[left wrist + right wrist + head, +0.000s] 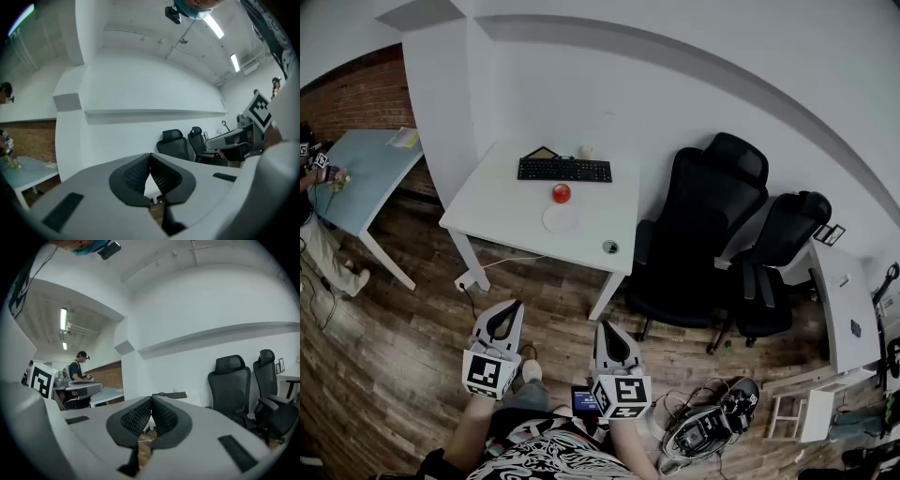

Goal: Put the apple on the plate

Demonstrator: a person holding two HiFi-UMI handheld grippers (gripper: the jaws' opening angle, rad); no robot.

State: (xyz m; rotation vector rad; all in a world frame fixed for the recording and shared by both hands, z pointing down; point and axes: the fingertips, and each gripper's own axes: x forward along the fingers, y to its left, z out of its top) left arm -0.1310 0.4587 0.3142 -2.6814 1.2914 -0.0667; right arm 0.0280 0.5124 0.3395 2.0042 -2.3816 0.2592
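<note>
1. The small, round, glossy red apple (562, 193) sits on the white rectangular surface (502, 202). It is between the black keyboard (564, 170) and the round white plate (560, 219).
2. The apple lies just beside the plate's far rim and not on the plate. From this far off, its stem and any marks on its skin cannot be made out.
3. The plate is pale against the surface, so only its rim shows faintly.
4. The left gripper (510, 307) has its jaws closed, tip against tip, with nothing between them.
5. The right gripper (604, 326) also has its jaws closed and empty.
6. Both grippers are held over the brown wooden floor (403, 356), well apart from the surface and the apple.
7. Two black office chairs (703, 225) stand to the right of the surface.
</note>
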